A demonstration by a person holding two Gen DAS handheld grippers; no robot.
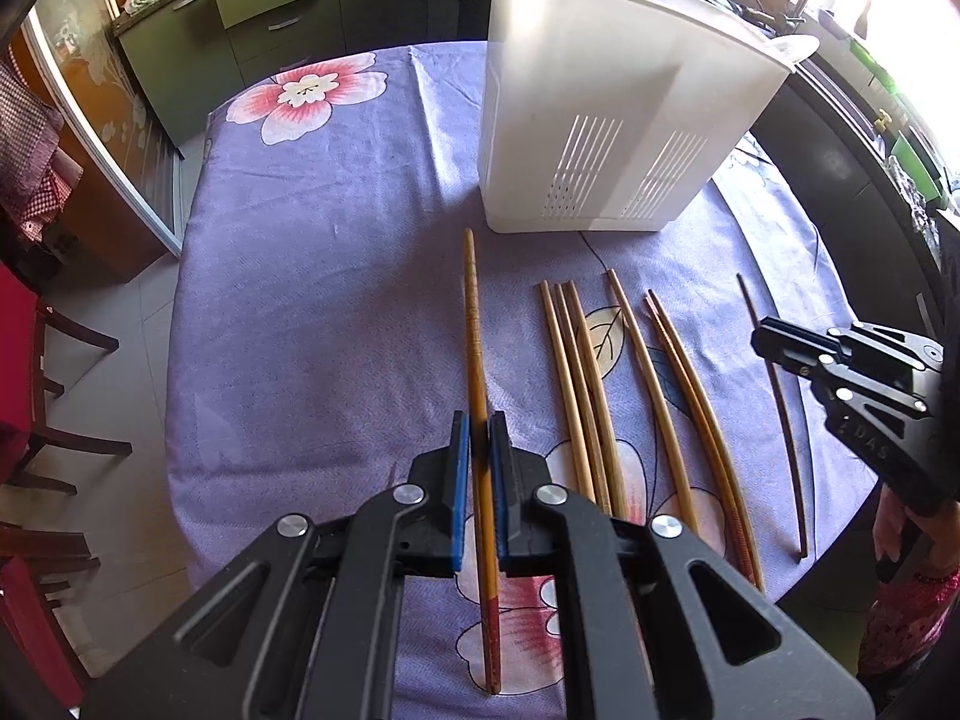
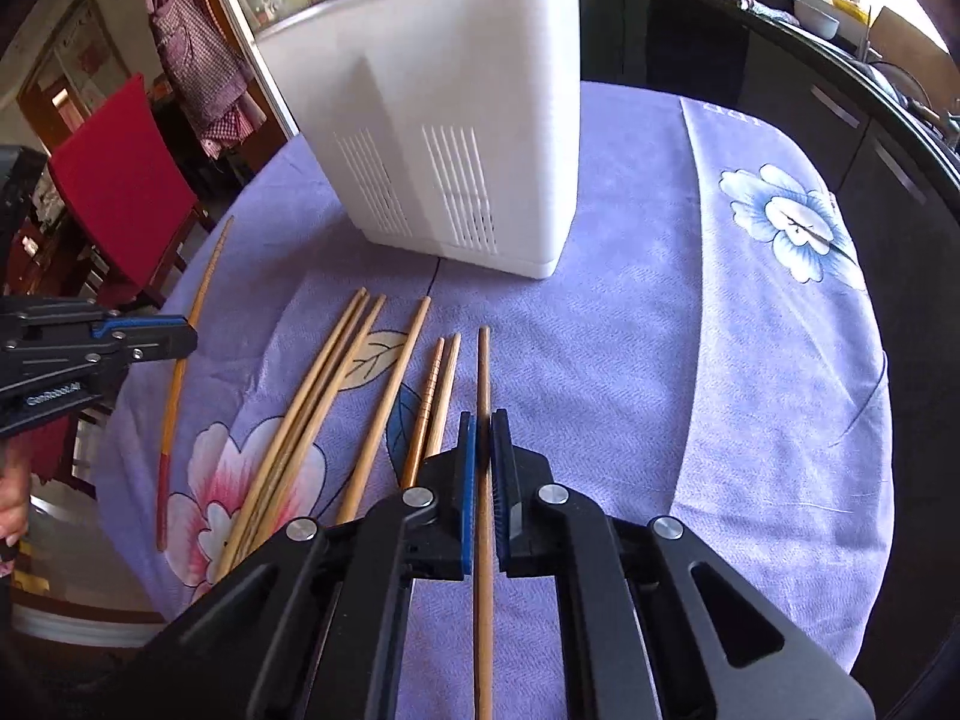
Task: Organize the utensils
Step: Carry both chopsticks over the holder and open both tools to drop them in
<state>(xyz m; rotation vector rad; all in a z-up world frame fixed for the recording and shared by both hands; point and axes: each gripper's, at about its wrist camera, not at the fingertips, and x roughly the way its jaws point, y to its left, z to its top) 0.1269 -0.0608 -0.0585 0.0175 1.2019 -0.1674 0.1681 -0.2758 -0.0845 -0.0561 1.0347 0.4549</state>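
Your left gripper [image 1: 480, 438] grips the red-tipped chopstick [image 1: 477, 360]; your right gripper [image 2: 483, 438] grips the plain chopstick [image 2: 483, 372], both on the desk [image 2: 660, 360].

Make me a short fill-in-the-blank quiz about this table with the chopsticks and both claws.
1. The left claw straddles the chopstick with the ____ painted end.
2. The slotted utensil holder is ____ in color.
3. The right claw straddles the ____-most chopstick in the row.
4. The tablecloth is purple with ____ printed on it.

Missing words: red; white; right; flowers
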